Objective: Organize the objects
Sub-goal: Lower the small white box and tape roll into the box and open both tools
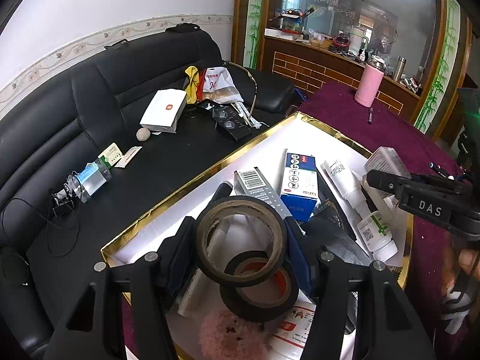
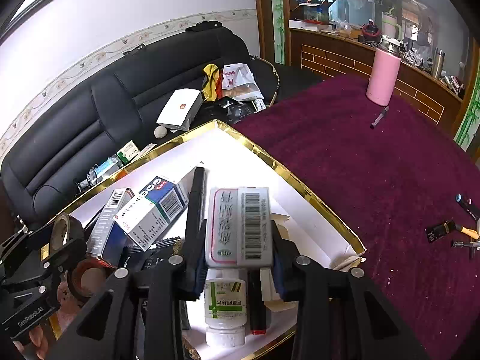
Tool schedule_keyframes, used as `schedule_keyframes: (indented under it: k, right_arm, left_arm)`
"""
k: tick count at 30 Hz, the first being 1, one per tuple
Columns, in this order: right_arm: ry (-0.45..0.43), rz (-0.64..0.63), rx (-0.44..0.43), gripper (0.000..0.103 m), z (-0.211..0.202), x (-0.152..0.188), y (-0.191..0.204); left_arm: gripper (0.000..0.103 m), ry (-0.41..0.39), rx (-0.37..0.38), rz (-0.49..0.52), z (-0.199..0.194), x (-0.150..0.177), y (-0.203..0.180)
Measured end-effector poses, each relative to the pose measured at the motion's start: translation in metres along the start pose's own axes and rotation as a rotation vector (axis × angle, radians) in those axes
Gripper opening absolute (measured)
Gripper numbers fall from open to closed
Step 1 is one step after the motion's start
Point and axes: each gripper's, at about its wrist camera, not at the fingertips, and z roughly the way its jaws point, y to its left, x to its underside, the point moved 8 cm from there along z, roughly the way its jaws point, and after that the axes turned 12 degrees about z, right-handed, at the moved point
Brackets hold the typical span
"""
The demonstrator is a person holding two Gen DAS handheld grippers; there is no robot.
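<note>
A gold-rimmed white box (image 1: 192,186) sits on the purple tablecloth and holds several items. My left gripper (image 1: 240,240) is shut on a black tape roll (image 1: 207,249) and holds it above a second tape roll (image 1: 261,297) inside the box. My right gripper (image 2: 238,240) is shut on a grey barcoded box (image 2: 240,225) above a white pill bottle (image 2: 225,303) in the box (image 2: 300,180). The right gripper also shows in the left wrist view (image 1: 420,198); the left gripper with the tape shows in the right wrist view (image 2: 60,240).
In the box lie a blue-white medicine carton (image 1: 300,186), a white tube (image 1: 345,180) and a grey carton (image 1: 255,180). A pink bottle (image 2: 384,75), a pen (image 2: 379,117) and small tools (image 2: 450,231) lie on the tablecloth. The black sofa (image 1: 90,105) holds clutter.
</note>
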Motion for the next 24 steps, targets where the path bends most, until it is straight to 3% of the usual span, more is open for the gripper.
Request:
schedule_keyframes:
  k: [2,3,13,17,20,22,24]
  right_arm:
    - [-0.002,0.007,-0.003,0.071,-0.002,0.001,-0.001]
    - [-0.007,0.007,-0.012,0.074,-0.004,0.001,0.0]
    - [-0.068,0.004,-0.025,0.086,-0.031,0.003,0.003]
    - [-0.086,0.012,-0.036,0.098,-0.043,0.008,0.001]
    - [-0.103,0.019,-0.051,0.103,-0.056,0.015,0.001]
    - [-0.118,0.021,-0.05,0.103,-0.066,0.021,-0.002]
    - [-0.132,0.025,-0.055,0.103,-0.076,0.028,-0.003]
  left_arm:
    - [0.058,-0.001,-0.001,0.004,0.0,0.0,-0.001]
    - [0.058,-0.002,-0.002,0.006,0.0,0.0,-0.002]
    - [0.059,-0.022,0.006,0.006,-0.01,0.001,-0.012]
    - [0.064,-0.049,-0.01,0.032,-0.02,-0.002,-0.017]
    - [0.068,-0.093,-0.062,0.058,-0.034,-0.004,-0.018]
    - [0.069,-0.142,-0.141,0.083,-0.049,-0.006,-0.018]
    - [0.079,-0.204,-0.211,0.113,-0.067,-0.007,-0.02]
